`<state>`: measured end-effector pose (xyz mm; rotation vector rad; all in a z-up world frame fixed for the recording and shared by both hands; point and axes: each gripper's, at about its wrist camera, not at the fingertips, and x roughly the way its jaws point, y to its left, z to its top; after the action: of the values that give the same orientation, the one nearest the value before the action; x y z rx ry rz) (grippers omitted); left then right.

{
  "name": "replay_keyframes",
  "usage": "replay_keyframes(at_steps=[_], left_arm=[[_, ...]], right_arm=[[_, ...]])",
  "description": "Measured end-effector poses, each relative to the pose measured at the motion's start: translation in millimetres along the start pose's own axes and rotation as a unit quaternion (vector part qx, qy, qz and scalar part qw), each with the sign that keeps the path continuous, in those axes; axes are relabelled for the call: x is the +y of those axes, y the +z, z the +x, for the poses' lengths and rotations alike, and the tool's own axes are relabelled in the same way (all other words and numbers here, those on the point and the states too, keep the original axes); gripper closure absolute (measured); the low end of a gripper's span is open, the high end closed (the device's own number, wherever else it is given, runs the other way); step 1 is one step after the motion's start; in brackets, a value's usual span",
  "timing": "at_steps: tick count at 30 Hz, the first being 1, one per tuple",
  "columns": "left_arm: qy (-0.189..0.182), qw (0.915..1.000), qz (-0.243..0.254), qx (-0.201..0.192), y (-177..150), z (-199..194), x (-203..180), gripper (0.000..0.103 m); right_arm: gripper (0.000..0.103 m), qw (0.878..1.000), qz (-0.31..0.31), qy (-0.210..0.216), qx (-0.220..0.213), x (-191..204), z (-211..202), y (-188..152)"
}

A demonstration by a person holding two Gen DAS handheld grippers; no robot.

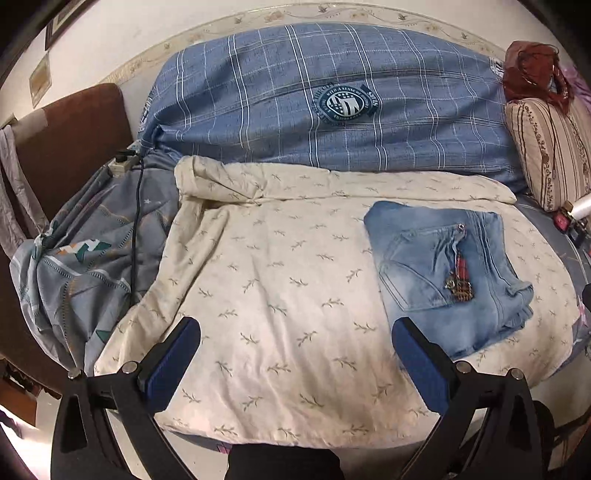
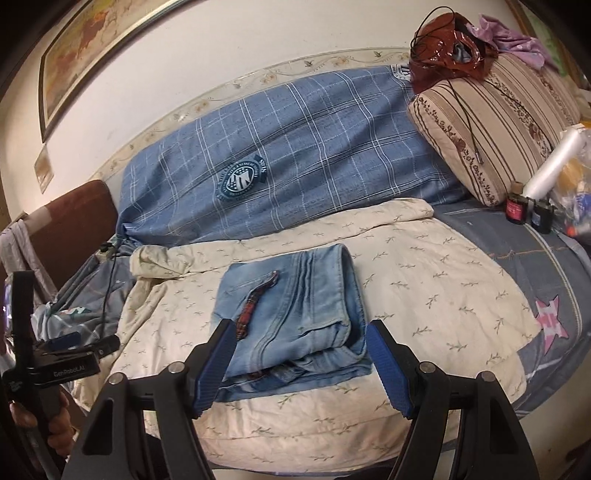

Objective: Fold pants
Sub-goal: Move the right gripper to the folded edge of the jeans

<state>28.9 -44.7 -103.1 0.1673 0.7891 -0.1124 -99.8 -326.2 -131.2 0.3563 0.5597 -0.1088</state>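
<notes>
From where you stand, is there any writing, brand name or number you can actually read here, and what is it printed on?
"GenRobot.AI": white lettering on the black body of the left hand-held gripper, seen from the right wrist view.
Round dark emblem on the blue plaid duvet: ringed with text, too small to read for certain.
White patch at the duvet's far corner: unreadable.
Small bottles by the striped pillow: labels blurred.
Folded jeans: no readable text.

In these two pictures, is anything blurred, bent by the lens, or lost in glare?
Left wrist view: sharp, the wall border bows into an arc, corners go black. Right wrist view: sharp too, the picture frame curves, the jeans are evenly lit, without glare.
</notes>
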Motion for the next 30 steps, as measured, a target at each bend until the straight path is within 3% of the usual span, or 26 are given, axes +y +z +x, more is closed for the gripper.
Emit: replay_keyframes(at_steps=[11,21,30], left_arm=[[-0.050,0.9967,0.027,0.059,-1,46,-26,0.000],[-0.036,0.9970,0.043,0.053,1,53,-39,0.000],[-0.039,0.9973,0.051,0.036,7,44,-44,0.000]], right_arm=[[0.028,0.997,0.042,0.016,0.063,-23,48,-12],[0.028,0.996,0.046,0.021,0.078,-28,69,-15],[0.028,0.996,0.046,0.026,0.072,-24,63,-14]])
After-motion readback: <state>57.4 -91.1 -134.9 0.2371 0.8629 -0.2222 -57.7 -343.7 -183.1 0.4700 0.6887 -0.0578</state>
